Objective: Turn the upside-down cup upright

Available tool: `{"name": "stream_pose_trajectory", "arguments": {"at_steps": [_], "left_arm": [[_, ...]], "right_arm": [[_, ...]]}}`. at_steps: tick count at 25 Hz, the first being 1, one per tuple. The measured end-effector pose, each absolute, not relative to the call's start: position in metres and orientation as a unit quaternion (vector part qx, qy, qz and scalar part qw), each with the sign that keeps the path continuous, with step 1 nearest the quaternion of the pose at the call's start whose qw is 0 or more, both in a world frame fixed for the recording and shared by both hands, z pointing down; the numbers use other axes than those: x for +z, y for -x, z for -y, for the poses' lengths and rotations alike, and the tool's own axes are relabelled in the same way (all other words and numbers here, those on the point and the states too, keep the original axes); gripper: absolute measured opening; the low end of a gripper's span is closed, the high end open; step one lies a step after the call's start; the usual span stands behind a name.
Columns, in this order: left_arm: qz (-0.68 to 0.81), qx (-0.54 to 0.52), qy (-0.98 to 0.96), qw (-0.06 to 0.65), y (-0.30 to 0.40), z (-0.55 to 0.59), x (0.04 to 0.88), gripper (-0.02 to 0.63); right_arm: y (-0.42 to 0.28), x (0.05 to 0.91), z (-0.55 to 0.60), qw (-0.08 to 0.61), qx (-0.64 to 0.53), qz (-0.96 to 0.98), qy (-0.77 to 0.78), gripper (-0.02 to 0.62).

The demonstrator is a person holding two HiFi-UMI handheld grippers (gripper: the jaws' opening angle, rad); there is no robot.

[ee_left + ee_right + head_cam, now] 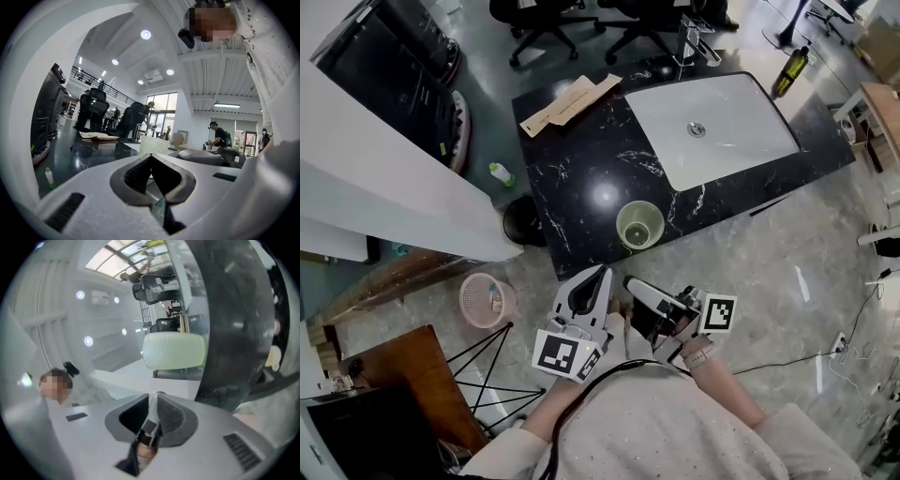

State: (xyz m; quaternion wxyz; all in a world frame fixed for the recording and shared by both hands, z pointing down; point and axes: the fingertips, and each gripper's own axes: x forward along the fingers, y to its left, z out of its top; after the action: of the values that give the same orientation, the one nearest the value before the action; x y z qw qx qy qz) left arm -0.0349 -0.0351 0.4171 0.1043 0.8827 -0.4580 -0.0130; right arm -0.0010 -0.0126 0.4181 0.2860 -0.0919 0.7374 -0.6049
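A pale green cup (639,225) stands with its mouth up near the front edge of the black marble counter (581,169). It shows as a whitish textured cup (153,144) in the left gripper view and as a pale green one (174,351) in the rolled right gripper view. Both grippers are held close to the person's body, off the counter and apart from the cup. My left gripper (602,272) (151,157) has its jaws together with nothing in them. The jaws of my right gripper (630,281) (154,394) also meet at the tips and hold nothing.
A white sink (712,122) with a faucet (692,42) fills the counter's right half. Brown paper (567,101) lies at its far left. On the floor stand a bottle (790,70), a pink basket (483,298) and a black bin (523,220). Office chairs stand behind the counter.
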Motion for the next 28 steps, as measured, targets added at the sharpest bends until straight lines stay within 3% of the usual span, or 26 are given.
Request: {"name": "stream_pose_trajectory", "arguments": {"at_steps": [2, 7, 10, 17, 28], "left_arm": [[0.454, -0.019, -0.885, 0.103, 0.028, 0.036, 0.418, 0.006], [0.454, -0.025, -0.885, 0.099, 0.012, 0.033, 0.420, 0.006], [0.443, -0.024, -0.891, 0.090, 0.002, 0.029, 0.416, 0.006], [0.442, -0.026, -0.893, 0.084, -0.003, 0.028, 0.411, 0.006], [0.448, -0.021, -0.890, 0.078, -0.005, 0.025, 0.407, 0.006]], "right_arm": [[-0.008, 0.422, 0.017, 0.218, -0.539, -0.795, 0.175, 0.027], [-0.031, 0.415, 0.025, 0.071, -0.288, -0.882, 0.367, 0.008], [-0.032, 0.411, 0.022, 0.015, -0.195, -0.889, 0.414, 0.006], [-0.031, 0.409, 0.018, -0.036, -0.111, -0.884, 0.452, 0.006], [-0.035, 0.408, 0.017, -0.045, -0.108, -0.882, 0.456, 0.006]]}}
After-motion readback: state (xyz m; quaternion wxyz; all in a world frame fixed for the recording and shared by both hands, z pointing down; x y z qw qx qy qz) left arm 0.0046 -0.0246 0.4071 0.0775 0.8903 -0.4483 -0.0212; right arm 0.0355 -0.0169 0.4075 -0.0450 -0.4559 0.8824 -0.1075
